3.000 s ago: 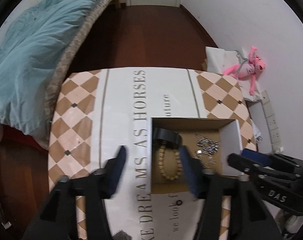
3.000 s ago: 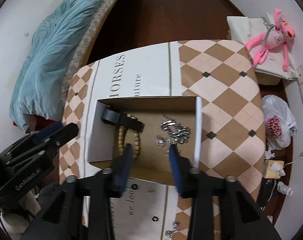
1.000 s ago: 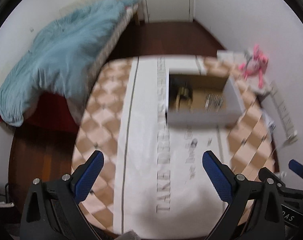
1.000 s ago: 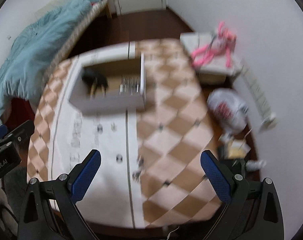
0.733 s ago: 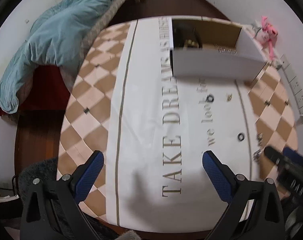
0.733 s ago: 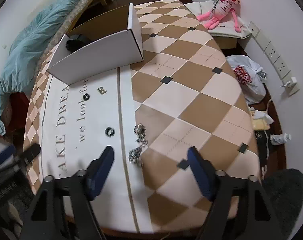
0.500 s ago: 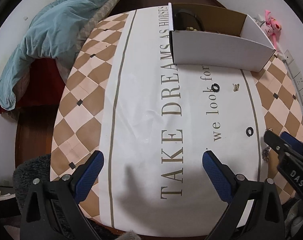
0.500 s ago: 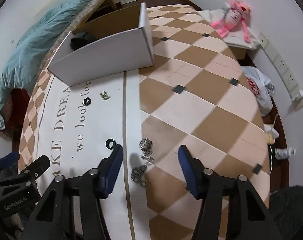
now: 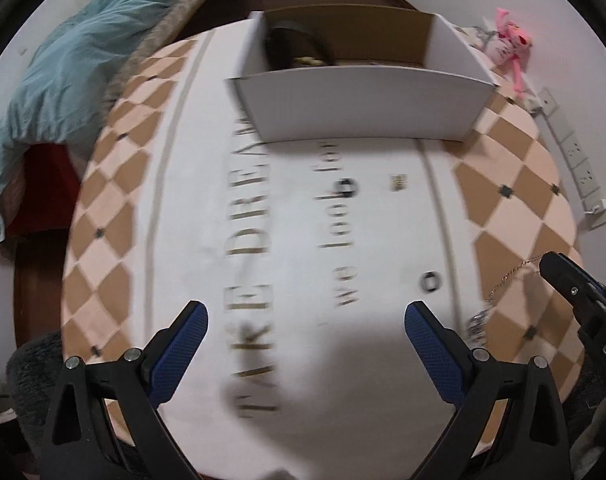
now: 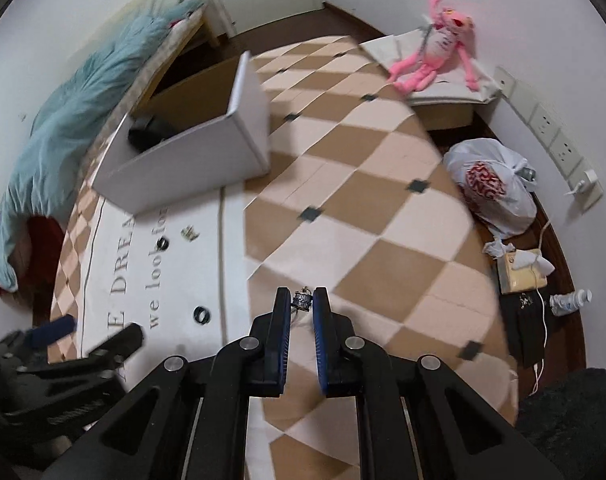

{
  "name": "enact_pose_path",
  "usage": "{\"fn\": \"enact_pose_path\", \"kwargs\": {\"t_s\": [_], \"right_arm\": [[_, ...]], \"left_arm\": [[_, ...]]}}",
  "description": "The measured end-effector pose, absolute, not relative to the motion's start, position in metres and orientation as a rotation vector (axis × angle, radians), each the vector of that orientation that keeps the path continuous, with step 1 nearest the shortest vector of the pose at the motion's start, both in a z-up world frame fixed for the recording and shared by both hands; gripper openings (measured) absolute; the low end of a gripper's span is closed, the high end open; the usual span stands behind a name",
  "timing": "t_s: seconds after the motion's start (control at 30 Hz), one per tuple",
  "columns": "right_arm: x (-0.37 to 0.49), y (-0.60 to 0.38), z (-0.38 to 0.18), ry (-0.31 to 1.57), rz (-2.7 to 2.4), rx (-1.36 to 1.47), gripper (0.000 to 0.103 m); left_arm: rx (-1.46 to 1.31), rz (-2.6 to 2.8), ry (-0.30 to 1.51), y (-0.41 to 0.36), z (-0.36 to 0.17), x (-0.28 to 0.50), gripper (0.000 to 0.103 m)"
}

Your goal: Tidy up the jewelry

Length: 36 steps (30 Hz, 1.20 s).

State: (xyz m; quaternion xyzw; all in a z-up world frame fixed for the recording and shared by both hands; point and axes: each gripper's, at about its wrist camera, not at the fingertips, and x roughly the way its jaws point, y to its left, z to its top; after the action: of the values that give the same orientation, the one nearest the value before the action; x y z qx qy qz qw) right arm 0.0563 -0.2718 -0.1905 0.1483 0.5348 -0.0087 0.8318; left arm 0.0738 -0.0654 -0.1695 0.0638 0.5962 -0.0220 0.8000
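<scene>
A thin chain with a silver charm (image 10: 301, 300) lies on the checked tablecloth (image 10: 383, 208). My right gripper (image 10: 301, 298) has its jaws closing, and the pads pinch the charm at their tips. In the left wrist view the chain (image 9: 511, 276) stretches from a silver cluster (image 9: 477, 322) up to the right gripper (image 9: 551, 262). My left gripper (image 9: 305, 320) hangs wide open over the white lettered band with nothing between its fingers. Two black rings (image 9: 430, 281) (image 9: 346, 187) and a small gold piece (image 9: 399, 182) lie loose on the band. The open white box (image 9: 363, 112) stands at the back with dark jewelry inside.
A bed with a teal blanket (image 9: 75, 64) borders the table's left side. A pink plush toy (image 10: 435, 60), a white plastic bag (image 10: 491, 188) and floor clutter sit to the right. The table's near edge drops to dark floor.
Both grippers have sunk toward the table's front. The right jaws have gone from wide apart to nearly together around the chain's charm. The left jaws stay wide.
</scene>
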Motion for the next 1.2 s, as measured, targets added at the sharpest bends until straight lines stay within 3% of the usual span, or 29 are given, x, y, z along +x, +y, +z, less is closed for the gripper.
{"fn": "enact_pose_path", "kwargs": {"t_s": [0.2,0.3,0.4,0.63,0.87,1.2], "right_arm": [[0.054,-0.291,-0.19,1.136,-0.049,0.334,0.011],[0.053,-0.298,-0.192,1.139,-0.063,0.347,0.012],[0.052,-0.302,-0.194,1.141,-0.07,0.353,0.012],[0.052,-0.308,-0.193,1.141,-0.079,0.358,0.012],[0.055,-0.301,-0.172,1.107,-0.038,0.36,0.012],[0.072,-0.278,-0.097,1.0,0.089,0.346,0.012]], "left_arm": [[0.171,-0.144,1.298,-0.102,-0.184,0.077,0.096],[0.188,-0.182,1.304,-0.112,-0.188,0.078,0.069],[0.18,-0.203,1.298,-0.115,-0.189,0.08,0.057],[0.179,-0.264,1.274,-0.121,-0.186,0.083,0.013],[0.156,-0.282,1.227,-0.116,-0.171,0.08,0.01],[0.081,-0.306,1.119,-0.088,-0.104,0.086,0.01]]}}
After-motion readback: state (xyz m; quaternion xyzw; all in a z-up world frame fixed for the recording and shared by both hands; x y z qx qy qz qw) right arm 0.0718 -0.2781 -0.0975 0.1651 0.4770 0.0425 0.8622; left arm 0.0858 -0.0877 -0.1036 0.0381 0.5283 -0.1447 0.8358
